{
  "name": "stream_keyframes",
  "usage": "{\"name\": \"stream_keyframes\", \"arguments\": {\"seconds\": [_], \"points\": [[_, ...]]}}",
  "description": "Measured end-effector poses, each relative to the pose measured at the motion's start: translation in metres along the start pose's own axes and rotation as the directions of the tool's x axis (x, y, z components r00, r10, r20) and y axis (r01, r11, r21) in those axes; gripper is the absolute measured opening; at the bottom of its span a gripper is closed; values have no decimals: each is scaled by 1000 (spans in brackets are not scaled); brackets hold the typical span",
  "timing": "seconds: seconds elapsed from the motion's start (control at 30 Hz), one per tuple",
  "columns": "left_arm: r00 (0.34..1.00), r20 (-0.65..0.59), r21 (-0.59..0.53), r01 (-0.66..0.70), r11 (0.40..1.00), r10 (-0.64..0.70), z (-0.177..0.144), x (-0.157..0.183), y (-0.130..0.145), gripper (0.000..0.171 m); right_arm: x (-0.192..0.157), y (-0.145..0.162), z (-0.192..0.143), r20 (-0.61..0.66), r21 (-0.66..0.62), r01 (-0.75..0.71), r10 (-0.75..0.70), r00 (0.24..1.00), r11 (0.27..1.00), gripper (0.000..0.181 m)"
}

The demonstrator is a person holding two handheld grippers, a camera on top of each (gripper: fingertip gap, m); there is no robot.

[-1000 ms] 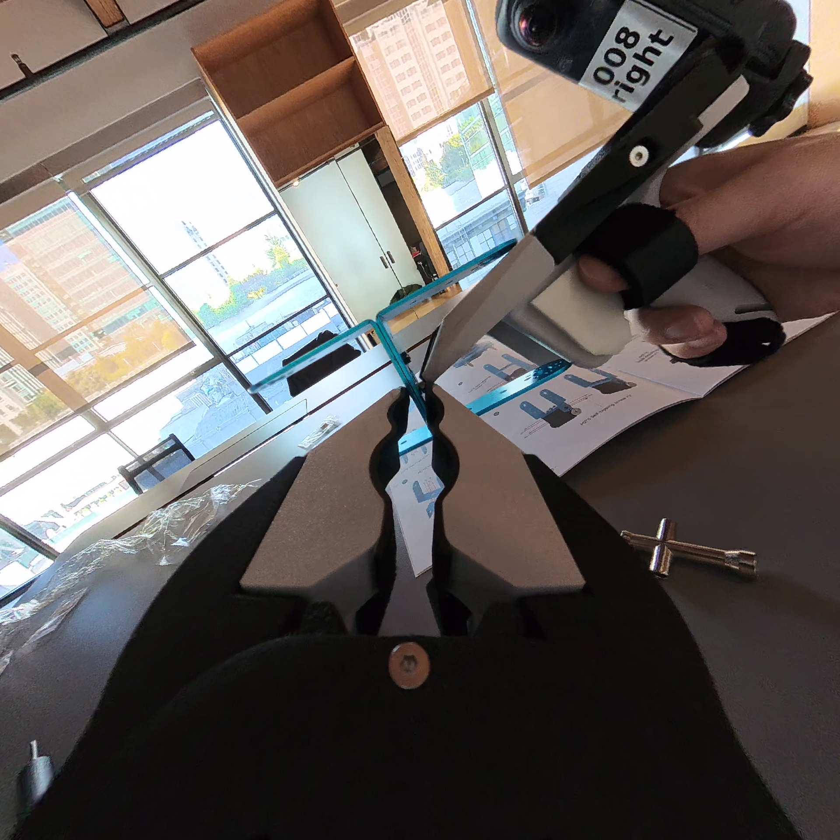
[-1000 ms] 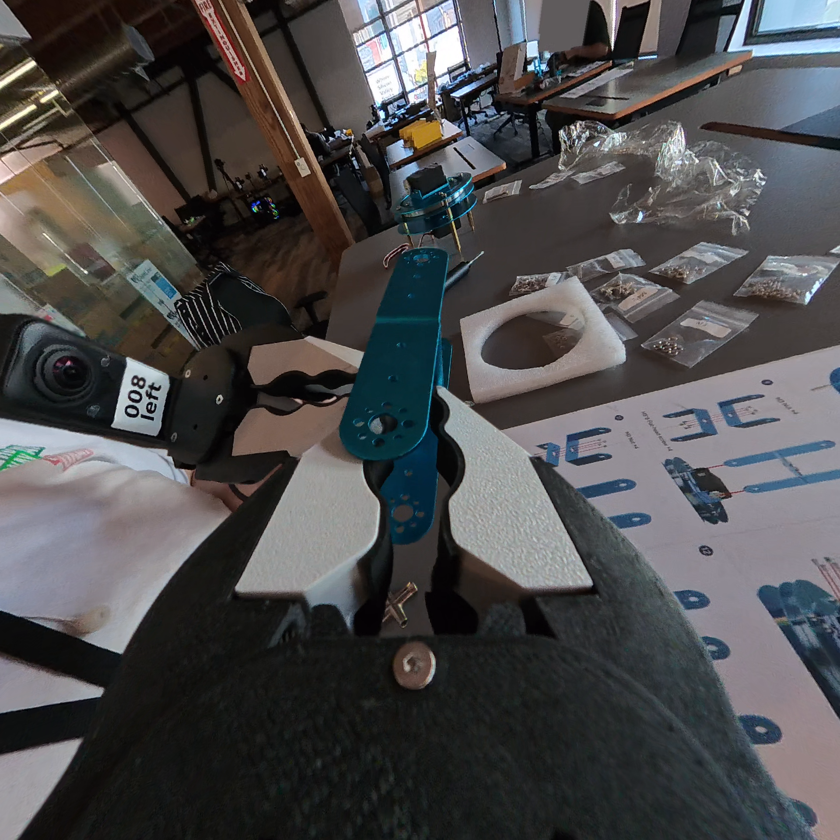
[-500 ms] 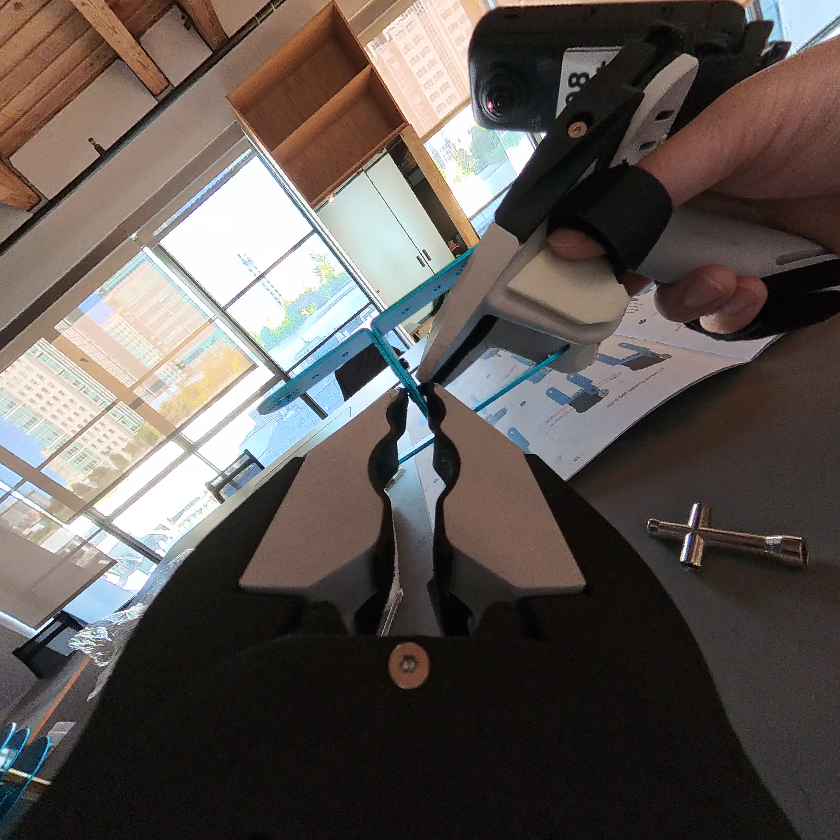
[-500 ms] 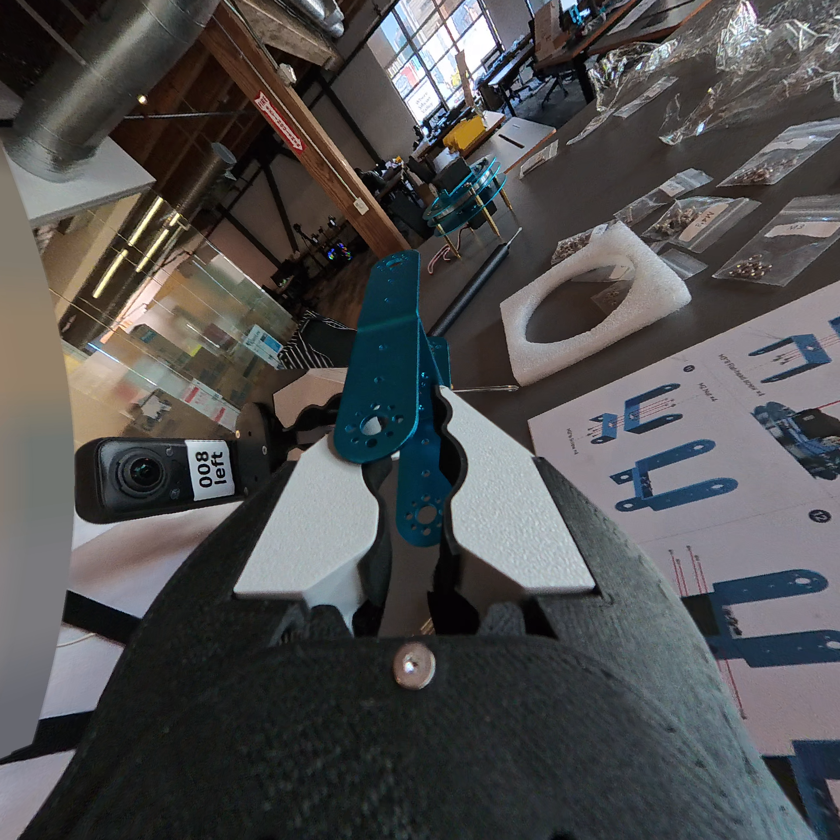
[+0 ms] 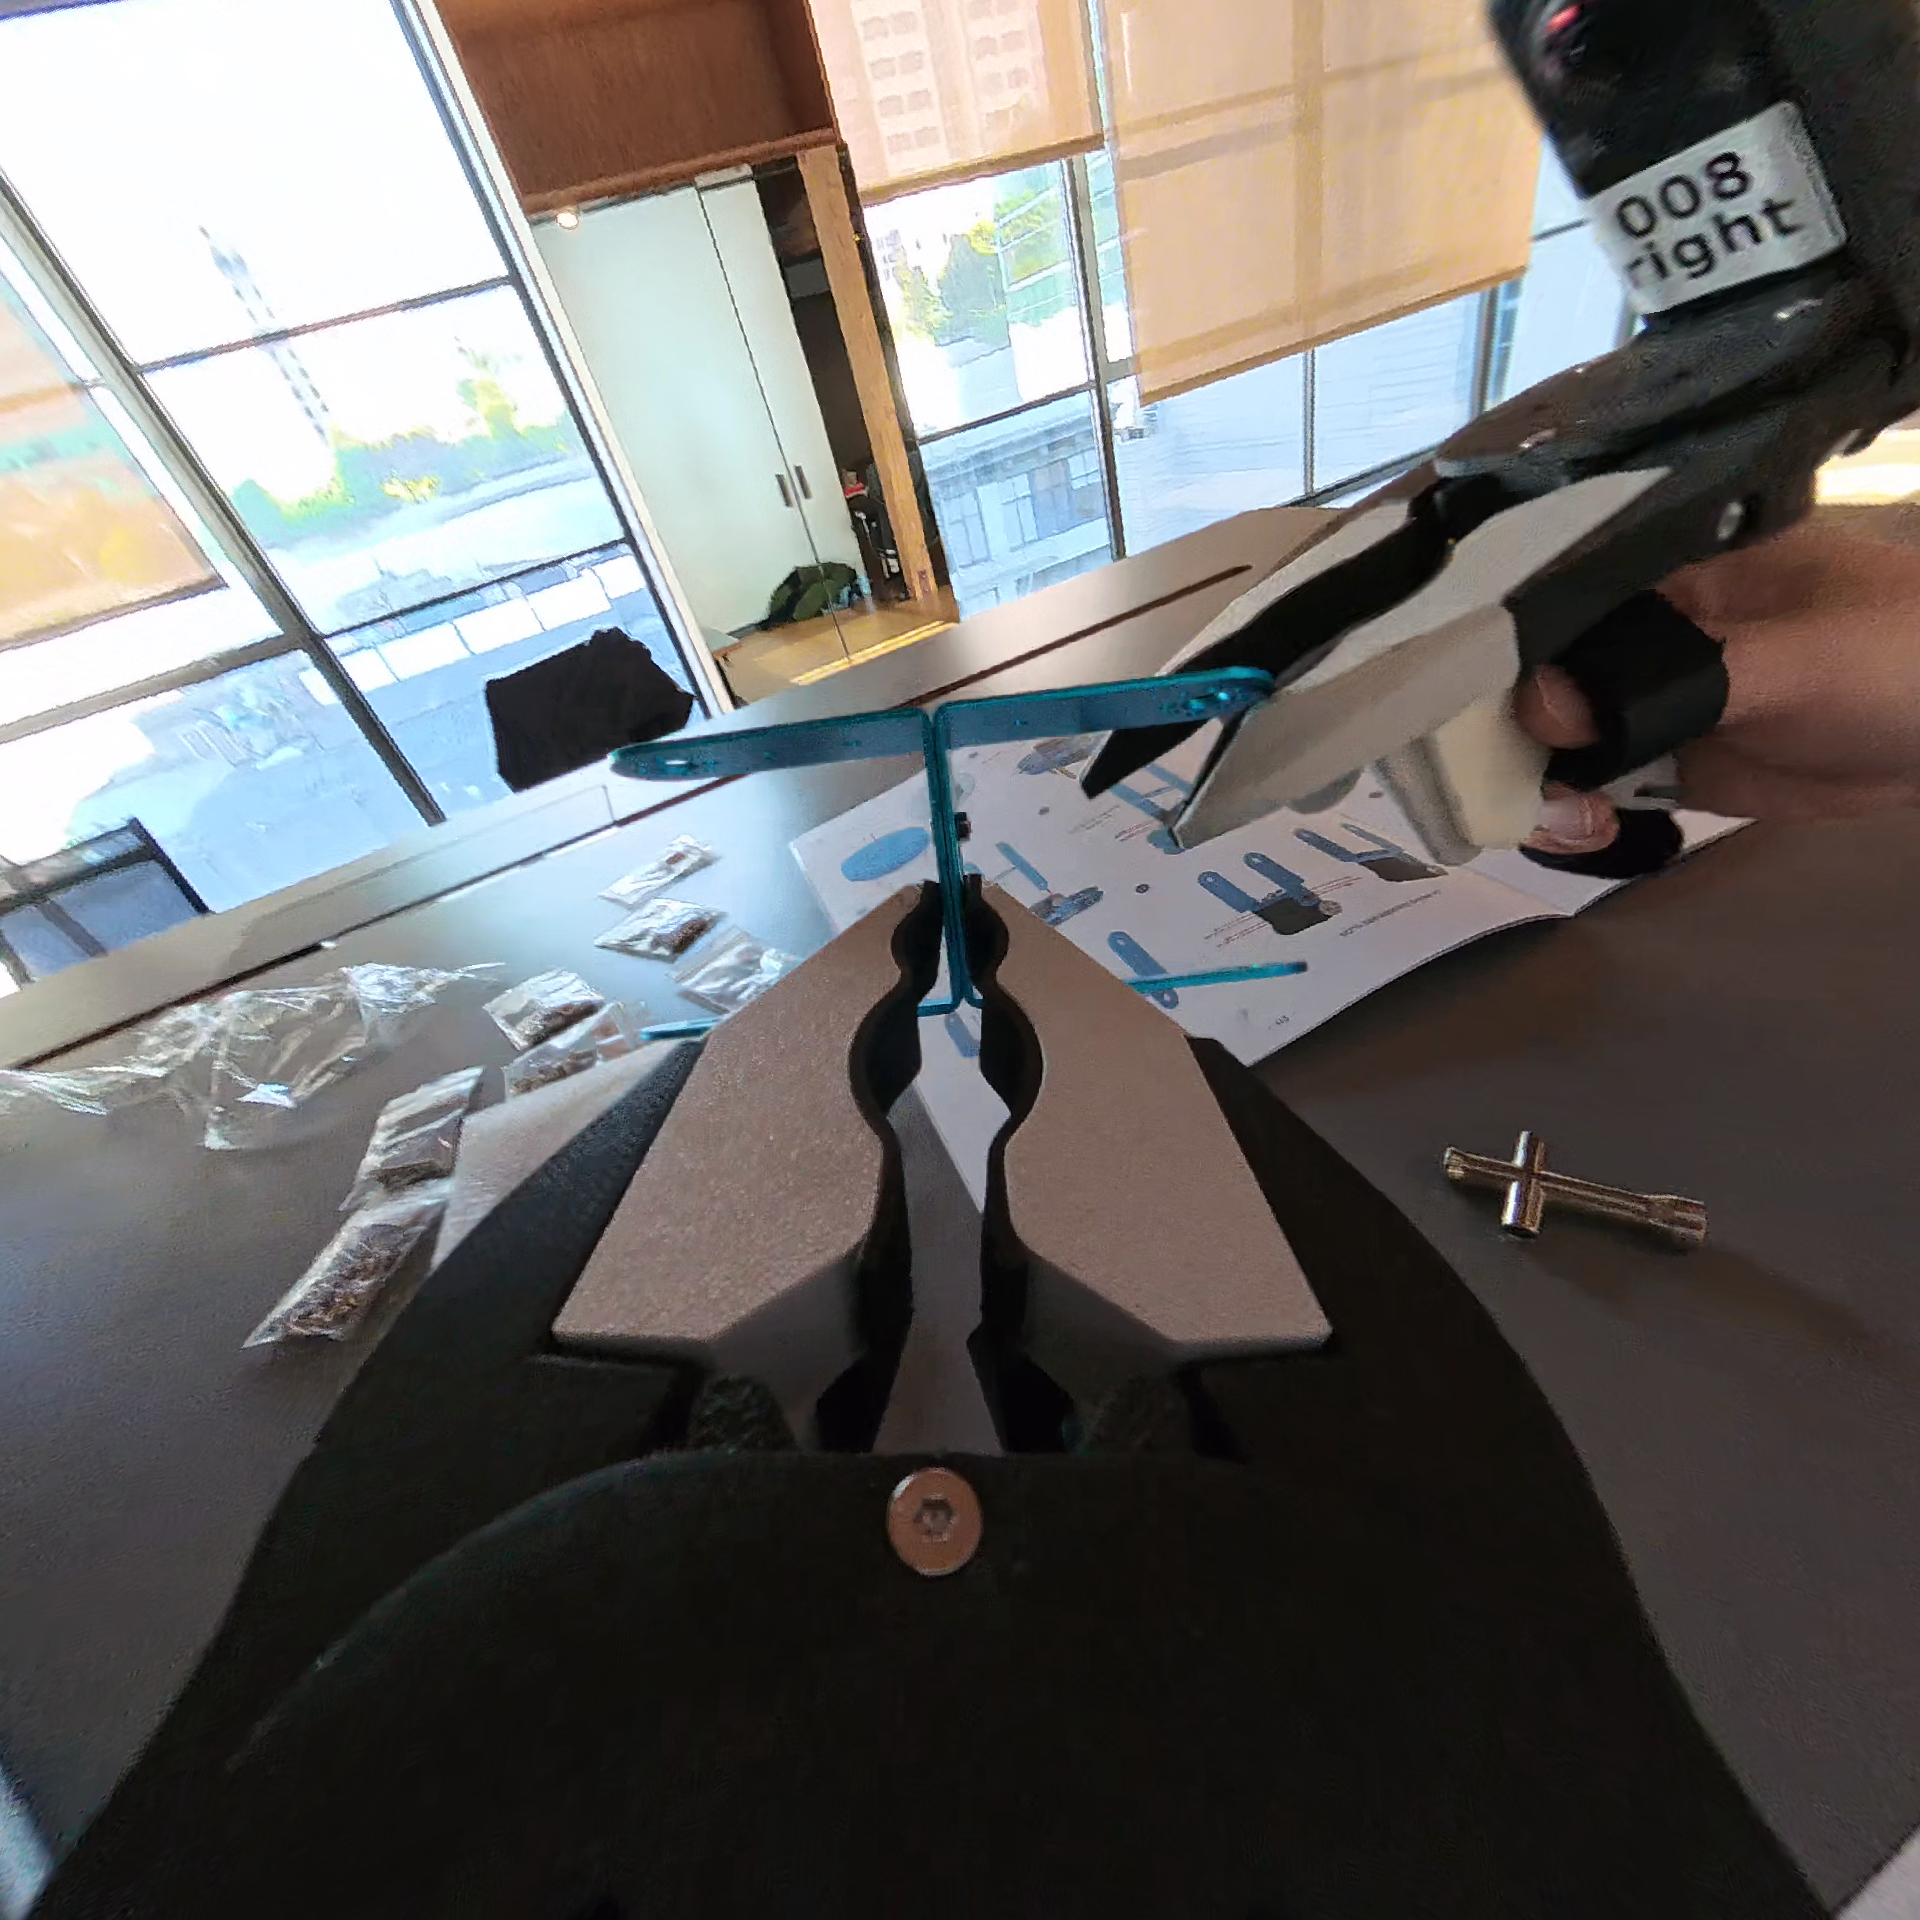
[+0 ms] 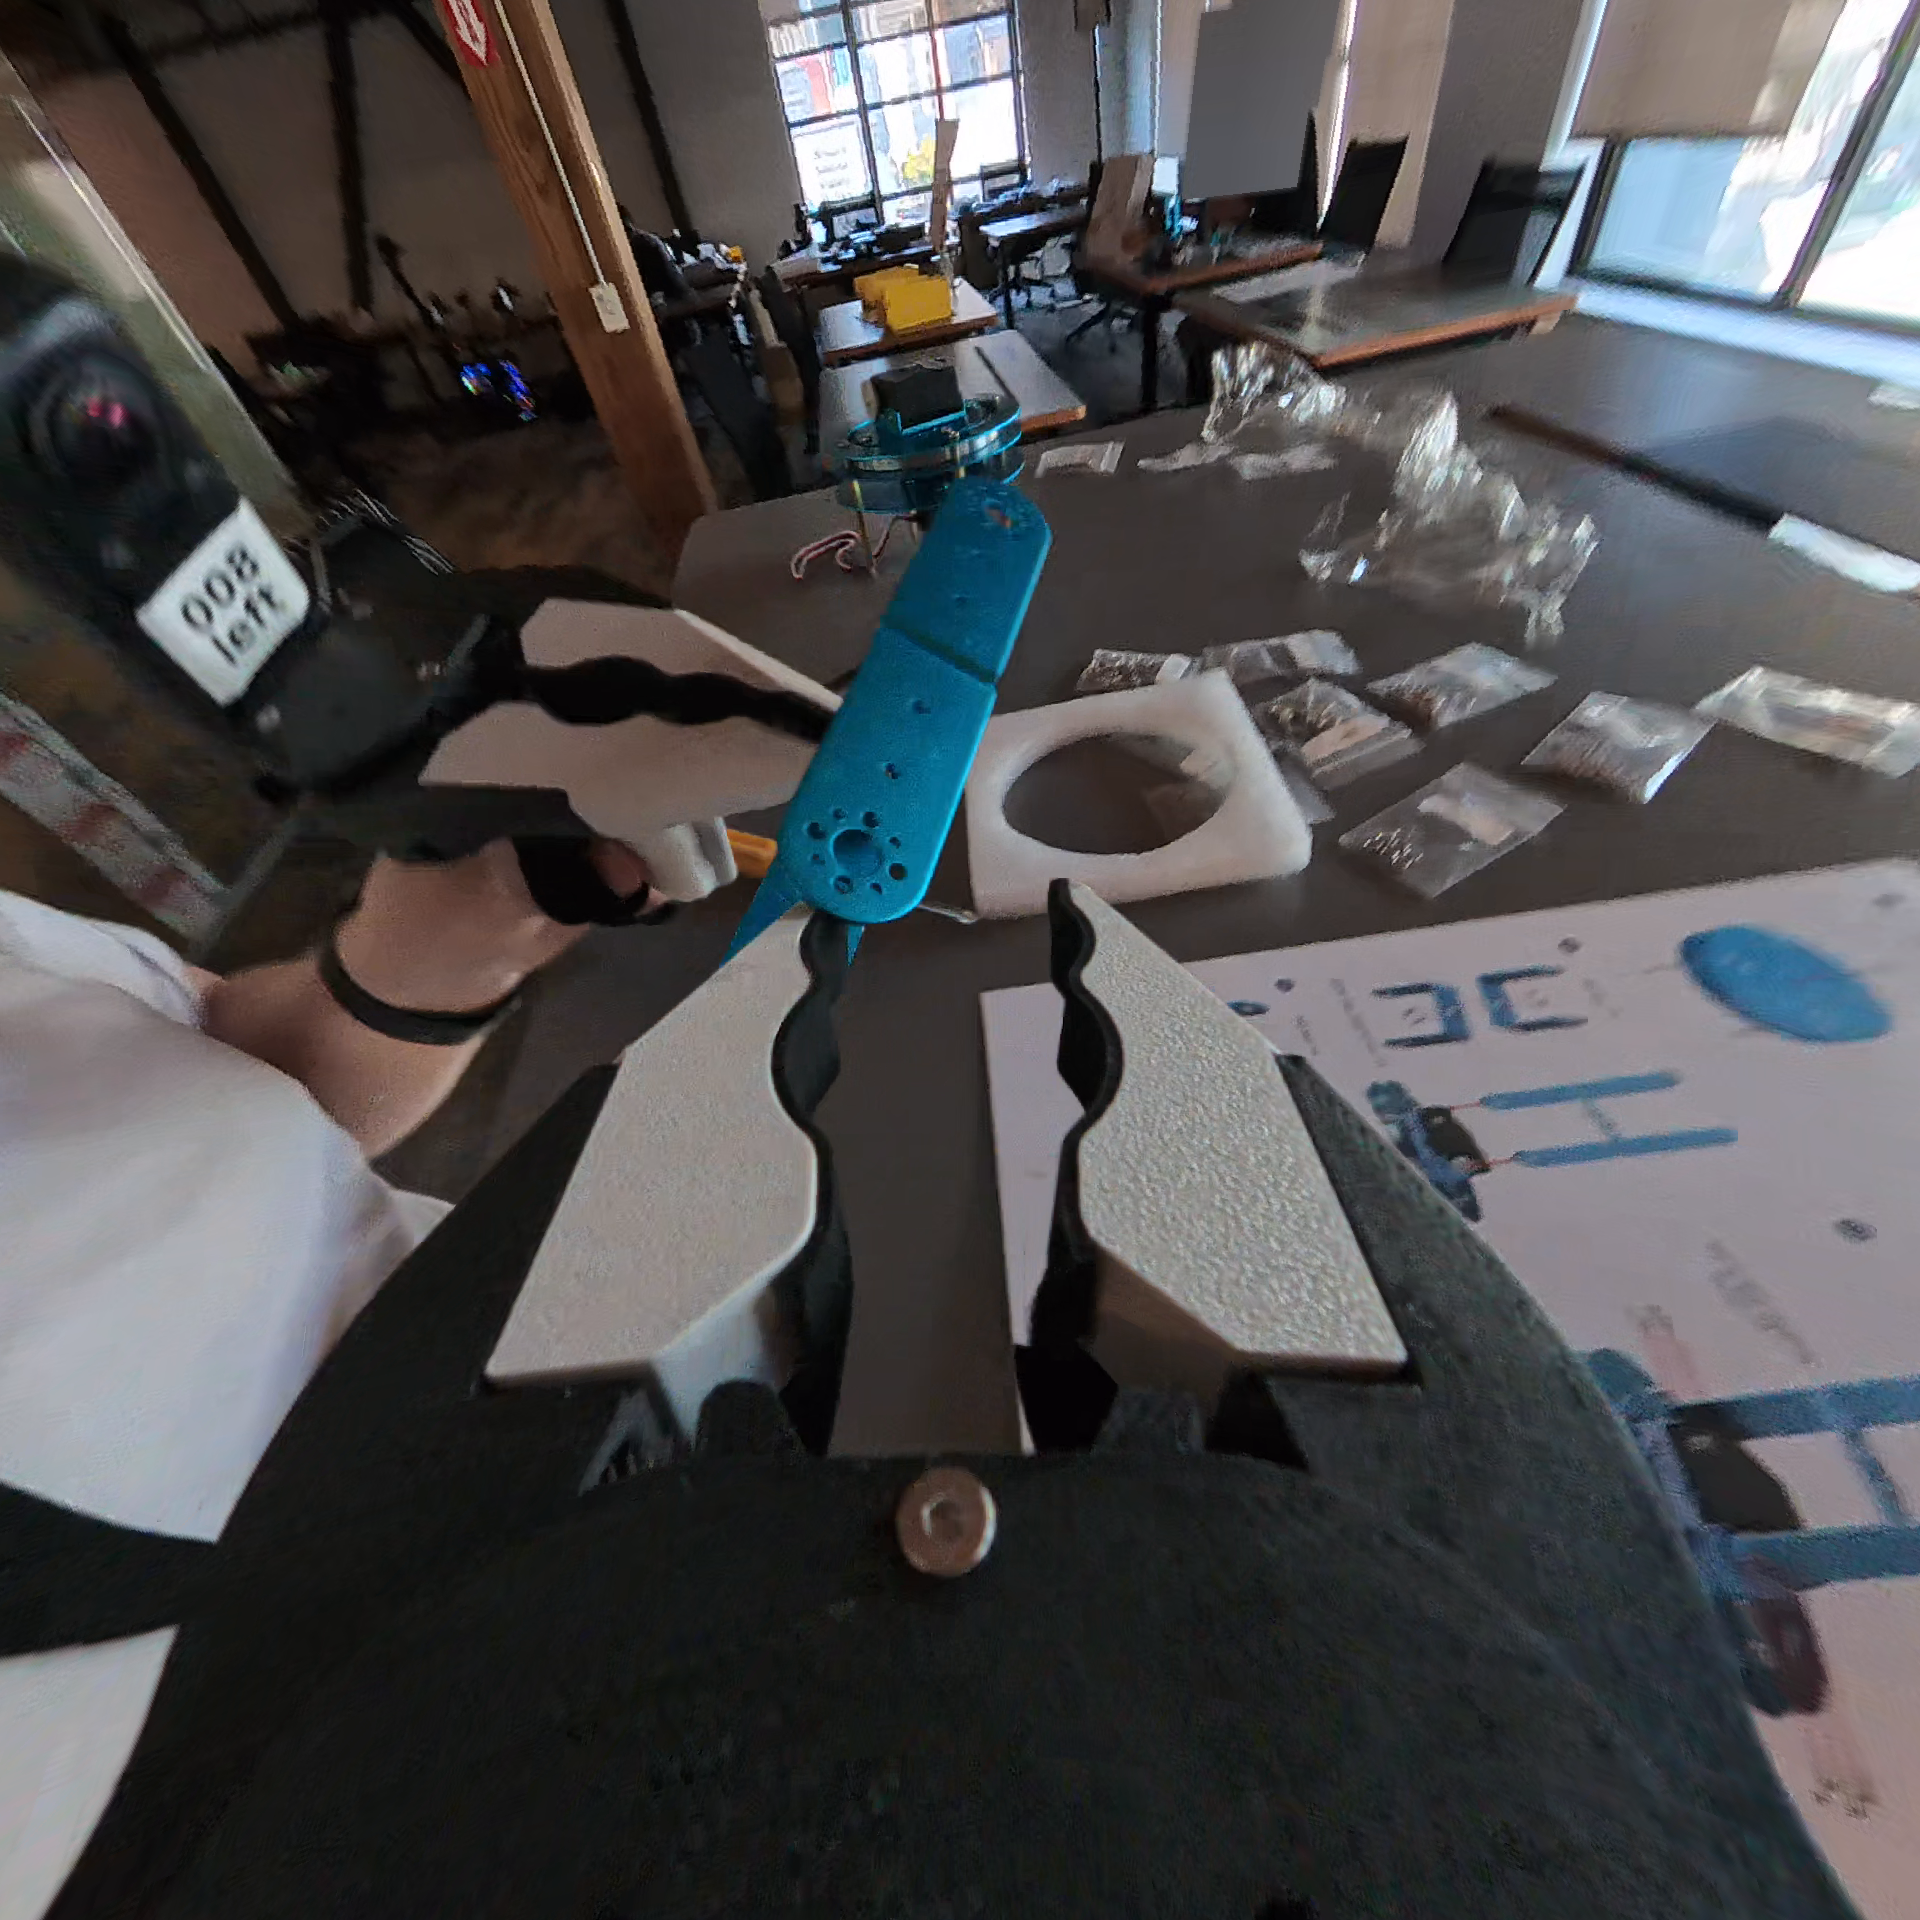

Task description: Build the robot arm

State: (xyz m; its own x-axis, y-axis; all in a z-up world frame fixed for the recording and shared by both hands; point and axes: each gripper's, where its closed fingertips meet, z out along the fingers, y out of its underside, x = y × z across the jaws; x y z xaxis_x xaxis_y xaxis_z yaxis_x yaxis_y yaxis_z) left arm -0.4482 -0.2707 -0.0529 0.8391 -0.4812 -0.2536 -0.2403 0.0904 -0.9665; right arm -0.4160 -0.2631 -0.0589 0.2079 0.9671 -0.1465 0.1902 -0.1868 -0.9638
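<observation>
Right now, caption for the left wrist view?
Left tool clamps paired blue brackets; open right tool at one bracket's end.

White printed label on each gripper camera (image 5: 1714, 208) (image 6: 223, 603), printed instruction sheet (image 6: 1558, 1091), red sign on wooden post (image 6: 473, 26)

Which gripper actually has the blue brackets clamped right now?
The left gripper: its fingers are shut on the upright web of the blue brackets. The right gripper is open, touching only the end of one arm.

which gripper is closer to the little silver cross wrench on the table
Left. The left gripper sits just left of the cross wrench, clamping the blue brackets; the right gripper hovers open, farther behind it.
</observation>
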Motion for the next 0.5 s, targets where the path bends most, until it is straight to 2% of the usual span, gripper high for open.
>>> {"name": "stream_keyframes", "arguments": {"seconds": [0.1, 0.17, 0.23, 0.3, 0.37, 0.43, 0.5], "points": [[1000, -7, -68, 21, 997, -21, 2, -7, 9, 1, -7, -4, 2, -101, -16, 203, -204, 974, 979, 39], [1000, -4, -129, 15, 992, -16, 7, -6, 17, 1, -5, -4, 4, -196, -61, 328, -334, 922, 943, 34], [998, -36, -156, 45, 987, -51, 12, 2, 20, 2, 7, 3, 6, -287, -172, 419, -452, 844, 892, 22], [995, -67, -192, 63, 979, -77, 17, 11, 22, 1, 20, 7, 3, -358, -264, 480, -547, 757, 837, 2], [990, -103, -201, 73, 977, -95, 21, 17, 23, 3, 27, 9, -2, -373, -317, 507, -597, 710, 801, 1], [982, -156, -197, 77, 977, -109, 19, 20, 19, 5, 25, 5, -6, -372, -305, 521, -604, 705, 797, 1], [980, -158, -193, 89, 977, -120, 9, 8, 13, 17, 27, 5, -11, -370, -321, 544, -631, 682, 775, 1]]}}
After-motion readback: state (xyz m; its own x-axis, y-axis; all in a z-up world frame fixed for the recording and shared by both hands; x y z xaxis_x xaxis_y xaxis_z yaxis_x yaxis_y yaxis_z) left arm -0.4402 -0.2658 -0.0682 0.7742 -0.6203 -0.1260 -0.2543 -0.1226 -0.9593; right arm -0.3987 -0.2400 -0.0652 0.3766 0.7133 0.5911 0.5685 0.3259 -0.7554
